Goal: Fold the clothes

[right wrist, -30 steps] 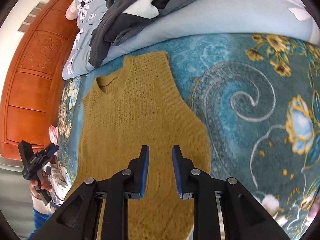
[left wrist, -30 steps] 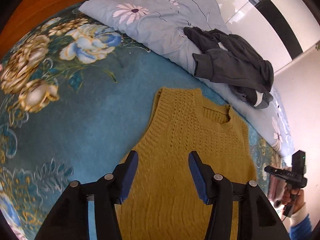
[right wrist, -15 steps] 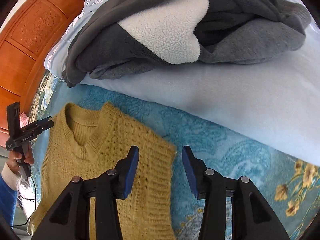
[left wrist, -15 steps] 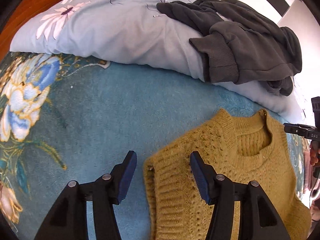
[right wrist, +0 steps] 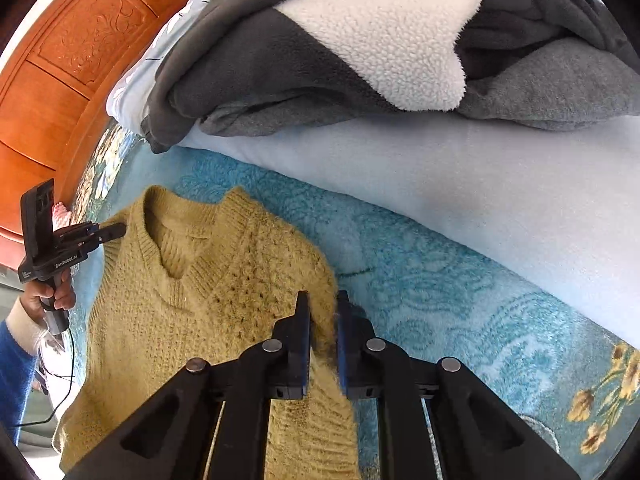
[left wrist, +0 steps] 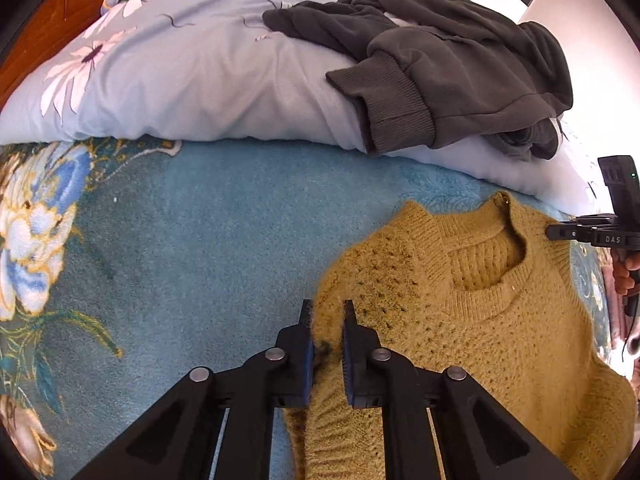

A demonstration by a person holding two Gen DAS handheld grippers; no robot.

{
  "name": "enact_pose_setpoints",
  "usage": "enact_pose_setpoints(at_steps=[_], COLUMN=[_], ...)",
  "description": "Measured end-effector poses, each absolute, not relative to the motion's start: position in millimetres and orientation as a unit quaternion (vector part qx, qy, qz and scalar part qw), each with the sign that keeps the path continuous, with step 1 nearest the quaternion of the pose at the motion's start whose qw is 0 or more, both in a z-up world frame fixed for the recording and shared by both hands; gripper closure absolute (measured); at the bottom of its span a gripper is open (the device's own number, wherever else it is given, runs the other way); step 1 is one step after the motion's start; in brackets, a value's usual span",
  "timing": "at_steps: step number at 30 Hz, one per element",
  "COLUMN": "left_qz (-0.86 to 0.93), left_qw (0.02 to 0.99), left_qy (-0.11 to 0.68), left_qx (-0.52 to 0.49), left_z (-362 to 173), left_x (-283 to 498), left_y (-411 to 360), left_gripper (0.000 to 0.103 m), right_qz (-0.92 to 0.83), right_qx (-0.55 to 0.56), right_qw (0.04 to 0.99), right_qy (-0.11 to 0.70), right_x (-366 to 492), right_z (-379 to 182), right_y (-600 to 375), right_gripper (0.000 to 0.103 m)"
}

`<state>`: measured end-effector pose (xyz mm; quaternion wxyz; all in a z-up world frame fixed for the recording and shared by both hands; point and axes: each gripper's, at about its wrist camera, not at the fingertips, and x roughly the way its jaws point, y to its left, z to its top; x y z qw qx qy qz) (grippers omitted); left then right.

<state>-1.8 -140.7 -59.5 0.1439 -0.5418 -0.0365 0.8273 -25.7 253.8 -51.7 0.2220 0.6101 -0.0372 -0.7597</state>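
Note:
A mustard yellow knitted vest (left wrist: 460,320) lies flat on the blue floral blanket (left wrist: 200,240), neckline toward the pillow. My left gripper (left wrist: 327,312) is shut on the vest's left shoulder edge. In the right wrist view the vest (right wrist: 192,300) shows again, and my right gripper (right wrist: 322,304) is shut on its right shoulder edge. Each gripper shows in the other's view, the right gripper (left wrist: 560,233) at the far right and the left gripper (right wrist: 116,232) at the left.
A pale blue daisy-print pillow (left wrist: 200,72) lies just beyond the vest, with a dark grey fleece-lined garment (left wrist: 460,60) heaped on it, also in the right wrist view (right wrist: 360,40). An orange wooden headboard (right wrist: 60,72) stands behind.
Both grippers moved from the vest's hem up to its shoulders, then closed from open onto the shoulder edges.

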Motion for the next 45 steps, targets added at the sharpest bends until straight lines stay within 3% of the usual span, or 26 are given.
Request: enact_pose_setpoints(at_steps=[6,12,16,22,26,37,45], left_qz=[0.872,0.919,0.926,0.911,0.902,0.870,0.838], left_qw=[0.128,0.088,0.100,0.095,0.089,0.044,0.034], left_qy=[0.019,0.002,0.011,0.066,0.060,0.015,-0.100], left_qx=[-0.472,-0.385,-0.364,-0.395,-0.417,-0.491,-0.536], left_z=[12,101,119,81,44,-33,-41], left_x=[-17,-66,-47,26,89,197,227], left_y=[-138,-147,-149,-134,-122,-100,-120], left_gripper=[0.092,0.092,0.092,0.090,0.088,0.087,0.072], right_qz=[-0.817,-0.887,-0.894,-0.872,-0.849,-0.802,-0.787], right_qx=[0.536,0.415,0.393,0.426,0.467,0.548,0.580], right_qw=[0.212,0.201,0.214,0.239,0.244,0.235,0.212], right_qy=[-0.002,0.006,0.004,0.022,0.028,0.033,0.007], right_x=[-38,-71,-55,21,73,178,210], right_z=[27,134,159,128,87,-6,-22], right_y=[247,244,242,254,262,266,284], right_gripper=[0.093,0.093,0.093,0.093,0.093,0.092,0.084])
